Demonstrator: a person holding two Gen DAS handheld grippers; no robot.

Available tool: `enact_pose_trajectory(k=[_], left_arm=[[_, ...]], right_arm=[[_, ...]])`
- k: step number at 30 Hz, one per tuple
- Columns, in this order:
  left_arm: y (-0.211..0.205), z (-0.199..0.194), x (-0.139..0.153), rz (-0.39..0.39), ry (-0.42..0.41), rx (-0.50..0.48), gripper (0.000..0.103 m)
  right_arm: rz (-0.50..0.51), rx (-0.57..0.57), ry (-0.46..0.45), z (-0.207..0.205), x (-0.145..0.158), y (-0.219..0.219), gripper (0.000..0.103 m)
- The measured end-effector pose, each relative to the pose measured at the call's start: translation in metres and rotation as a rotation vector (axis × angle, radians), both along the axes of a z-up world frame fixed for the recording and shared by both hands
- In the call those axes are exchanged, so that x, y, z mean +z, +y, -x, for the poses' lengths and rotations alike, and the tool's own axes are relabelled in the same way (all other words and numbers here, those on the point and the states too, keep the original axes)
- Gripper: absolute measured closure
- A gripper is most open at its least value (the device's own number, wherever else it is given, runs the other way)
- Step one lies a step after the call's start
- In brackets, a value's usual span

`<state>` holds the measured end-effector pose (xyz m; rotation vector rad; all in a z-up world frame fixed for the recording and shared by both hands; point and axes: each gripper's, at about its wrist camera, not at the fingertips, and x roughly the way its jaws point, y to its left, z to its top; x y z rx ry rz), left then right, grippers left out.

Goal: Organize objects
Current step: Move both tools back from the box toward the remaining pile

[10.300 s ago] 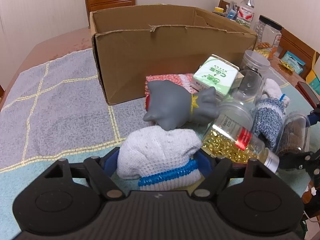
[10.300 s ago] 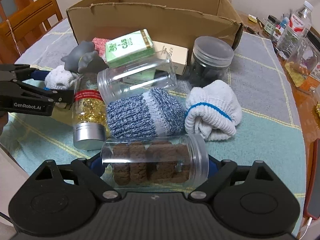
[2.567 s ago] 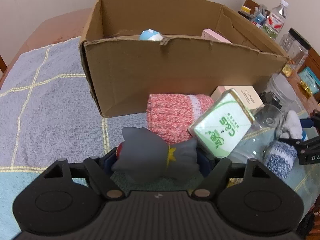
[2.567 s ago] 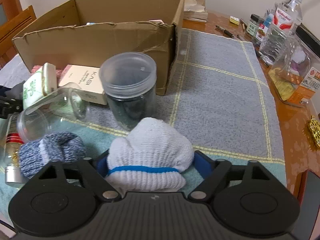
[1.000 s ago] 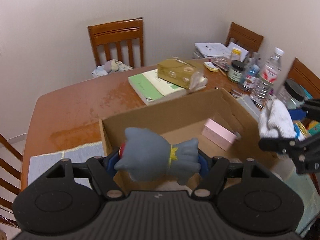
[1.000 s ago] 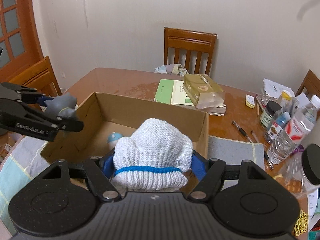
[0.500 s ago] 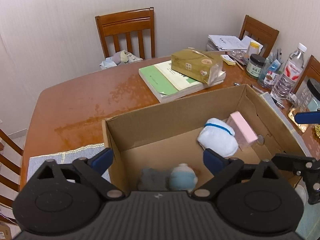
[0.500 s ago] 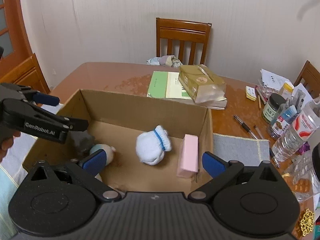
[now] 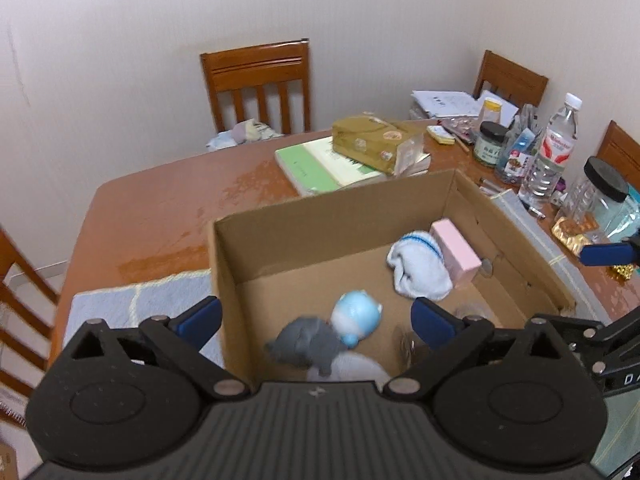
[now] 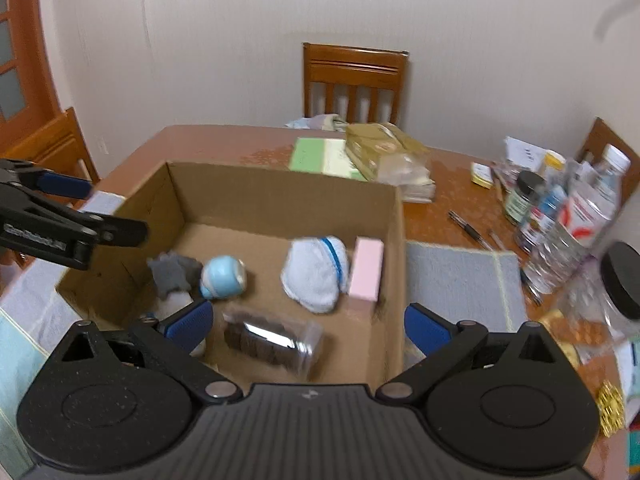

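Since a second ago the grey toy (image 9: 305, 340) and the white rolled sock (image 10: 316, 274) have dropped from the grippers into the cardboard box (image 9: 280, 236). The left gripper (image 9: 316, 318) has just been opening and now gapes empty above the toy, which touches a blue figurine (image 9: 356, 316). The right gripper (image 10: 308, 322) is likewise released, empty, with the sock ahead beside a pink box (image 10: 365, 274) and a cookie jar (image 10: 272, 340) just below its fingertips.
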<state>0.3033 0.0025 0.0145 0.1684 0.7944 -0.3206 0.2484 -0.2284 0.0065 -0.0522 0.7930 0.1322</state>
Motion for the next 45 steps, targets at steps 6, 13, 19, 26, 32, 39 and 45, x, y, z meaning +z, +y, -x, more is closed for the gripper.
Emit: enact_pose_trajectory(k=[6, 13, 19, 26, 32, 39, 45], left_arm=[[0.004, 0.036, -0.002, -0.016, -0.019, -0.002, 0.002], [0.011, 0.069, -0.012, 0.005, 0.006, 0.038, 0.002], [0.011, 0.090, -0.025, -0.001, 0.025, 0.064, 0.002], [0.012, 0.107, -0.046, 0.011, 0.078, 0.080, 0.002], [0.019, 0.114, -0.058, 0.017, 0.118, 0.101, 0.002], [0.021, 0.118, -0.063, 0.024, 0.138, 0.082, 0.002], [0.018, 0.121, -0.065, 0.028, 0.139, 0.051, 0.002]], right_arm=[[0.012, -0.026, -0.015, 0.036, -0.001, -0.010, 0.000], [0.015, -0.040, -0.013, 0.068, -0.013, -0.022, 0.000], [-0.003, -0.031, 0.031, 0.089, -0.030, -0.024, 0.000], [-0.040, 0.042, 0.096, 0.105, -0.049, -0.012, 0.000], [-0.061, 0.134, 0.146, 0.116, -0.064, 0.010, 0.000], [-0.040, 0.149, 0.201, 0.114, -0.084, 0.029, 0.000], [-0.041, 0.094, 0.237, 0.111, -0.095, 0.022, 0.000]])
